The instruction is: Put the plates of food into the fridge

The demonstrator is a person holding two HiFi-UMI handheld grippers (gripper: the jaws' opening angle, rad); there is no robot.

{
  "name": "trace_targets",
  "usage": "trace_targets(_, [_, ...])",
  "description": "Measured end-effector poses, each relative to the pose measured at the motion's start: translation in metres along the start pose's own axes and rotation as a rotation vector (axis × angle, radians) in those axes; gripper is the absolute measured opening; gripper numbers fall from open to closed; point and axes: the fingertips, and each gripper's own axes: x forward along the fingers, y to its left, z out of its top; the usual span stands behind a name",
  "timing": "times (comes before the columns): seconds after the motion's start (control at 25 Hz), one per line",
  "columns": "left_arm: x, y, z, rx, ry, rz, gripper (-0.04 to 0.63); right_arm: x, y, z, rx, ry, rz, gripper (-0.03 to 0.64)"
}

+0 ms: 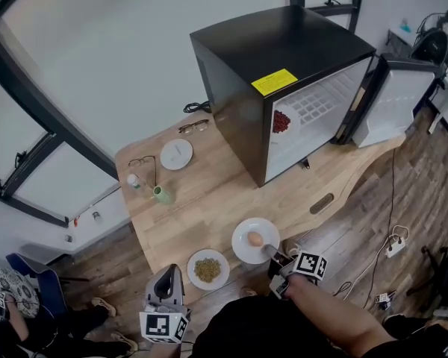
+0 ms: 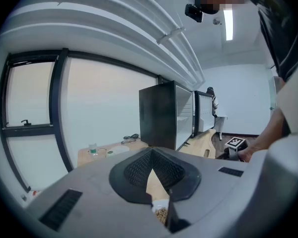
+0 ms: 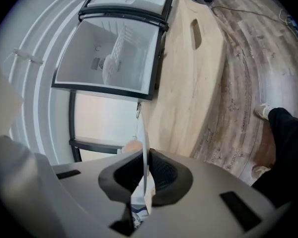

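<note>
A pale wooden table [image 1: 209,207] with a wavy edge and a slot cut through it stands on a dark plank floor [image 1: 358,215]. Behind it are a white wall and large windows in dark frames [image 1: 30,95]. One black fridge [image 1: 239,88] sits on the table's far end, its door [image 1: 392,103] swung wide open to the fridge's right. Four plates are in sight. A plate of red food [image 1: 281,121] is already on a shelf inside the fridge. A bare white plate [image 1: 176,154] lies on the wood just left of the fridge. The egg plate [image 1: 243,250], carrying a single egg [image 1: 255,239], is well in front of the fridge at the table's near edge. The plate of brownish grains [image 1: 194,258] lies further from the fridge still, beside the egg plate. Two pairs of spectacles lie left of the fridge, one pair [image 1: 194,127] close against it and the other [image 1: 142,161] beyond the bare plate. Near them stand one green cup [image 1: 163,195] and one small bottle [image 1: 134,181]. On the floor, in front of the fridge's open door, is one power strip [image 1: 394,247]. There are two grippers. The right gripper [image 1: 271,253] is clamped on the egg plate's rim, which runs edge-on between its pads. The left gripper [image 1: 166,273] sits just beside the grain plate, its tips drawn together on nothing.
</note>
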Motion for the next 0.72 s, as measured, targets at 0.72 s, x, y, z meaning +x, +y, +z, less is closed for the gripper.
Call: trace_targets(0.72, [0.11, -0.068, 0.079, -0.017, -0.12, -0.091, 0.005, -0.057, 0.069, 0.143, 0.003, -0.118, 0.066, 0.037])
